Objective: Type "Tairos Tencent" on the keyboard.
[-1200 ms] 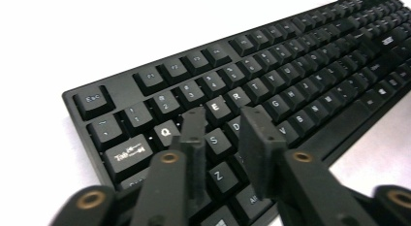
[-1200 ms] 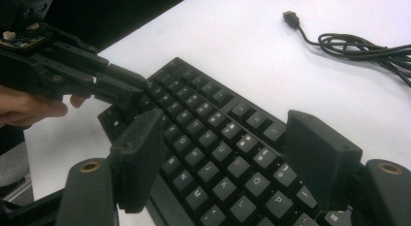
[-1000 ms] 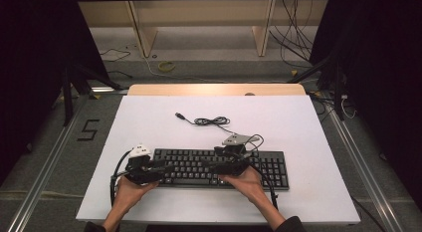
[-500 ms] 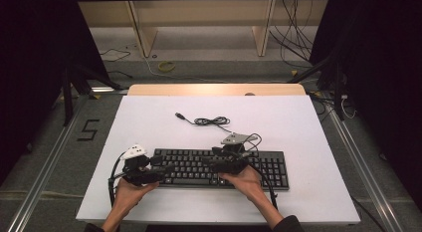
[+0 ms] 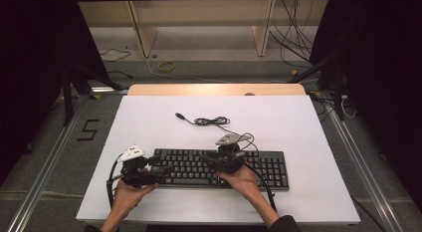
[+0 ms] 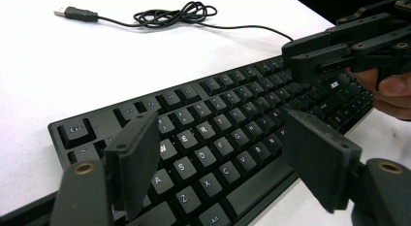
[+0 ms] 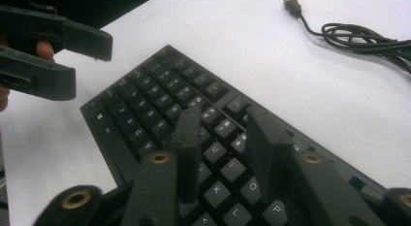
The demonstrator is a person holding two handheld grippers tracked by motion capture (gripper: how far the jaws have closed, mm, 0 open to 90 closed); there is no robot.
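Over the keyboard (image 5: 219, 168), near the front edge of the white table (image 5: 318, 127), I had both grippers hanging above the keys. The left gripper (image 6: 220, 163) had its 2 jaws spread wide over the keyboard's left end, above the W, S and X keys. The right gripper (image 7: 220, 148) had its jaws drawn in to a narrow gap, empty, over the keys around U, I and K, right of the keyboard's middle.

Compared with 1 second before, the keyboard had not shifted; it lay flat in the same spot, its cable (image 5: 211, 121) coiled behind it with the USB plug (image 5: 180, 115) lying loose on the table beyond. What changed was small: my left gripper had eased rightward, further in over the keyboard's left end, while the right one stayed roughly where it was. I judged this as settling into place for pressing keys, with no key visibly pushed down yet and nothing gripped.
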